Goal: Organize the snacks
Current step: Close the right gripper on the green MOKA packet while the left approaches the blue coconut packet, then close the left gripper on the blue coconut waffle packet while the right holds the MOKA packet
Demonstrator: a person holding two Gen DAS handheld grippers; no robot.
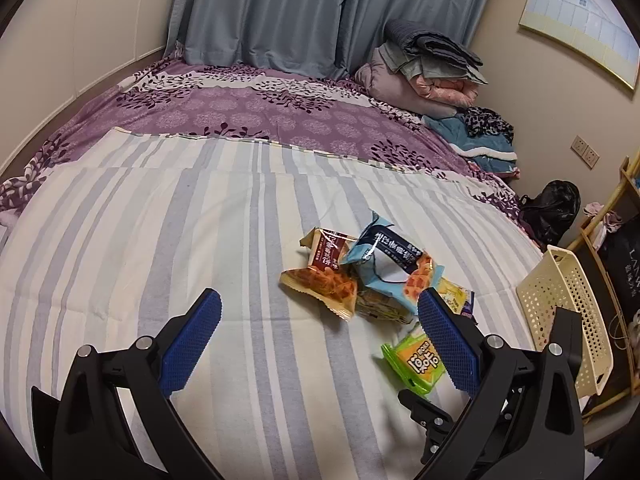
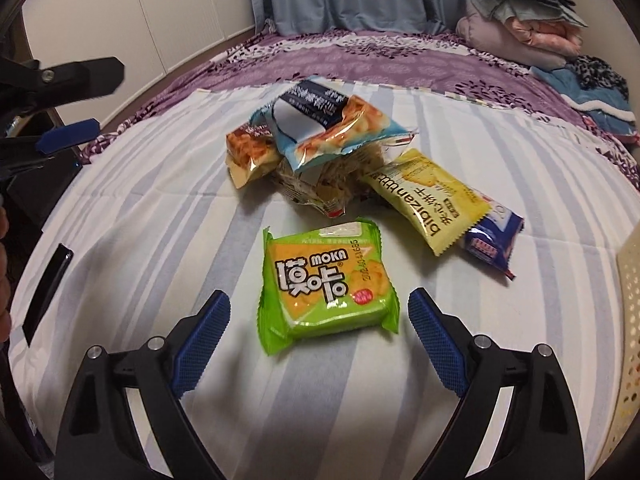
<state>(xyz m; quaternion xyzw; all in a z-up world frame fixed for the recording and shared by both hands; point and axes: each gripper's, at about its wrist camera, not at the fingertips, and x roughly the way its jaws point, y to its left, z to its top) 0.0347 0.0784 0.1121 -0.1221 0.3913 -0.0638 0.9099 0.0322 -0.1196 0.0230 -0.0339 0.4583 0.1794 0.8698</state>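
The right gripper (image 2: pixel 319 306) tilts steeply down toward the bed (image 2: pixel 132 208), its jaws spread wide and released, with nothing between the blue pads (image 2: pixel 202 340). The green snack packet (image 2: pixel 326 288) lies flat on the striped sheet just ahead of the fingertips, in line with the gap but not touched by either pad. It is nearly square, its sealed crimped ends pointing left and right across the right wrist view, and its printed face is up.

Beyond it sits a loose heap: a light blue bag (image 2: pixel 332 128) rests on top, an orange bag (image 2: pixel 250 152) leans at its left, and a yellow packet (image 2: pixel 428 196) runs with its long axis slanting from upper left to lower right, overlapping a blue-and-white packet (image 2: pixel 494 240) at its lower end.

The left gripper (image 1: pixel 320 312) also points downward, jaws open and empty, over bare sheet to the left of the heap. A cream perforated basket (image 1: pixel 560 304) stands at the bed's right edge, tilted.
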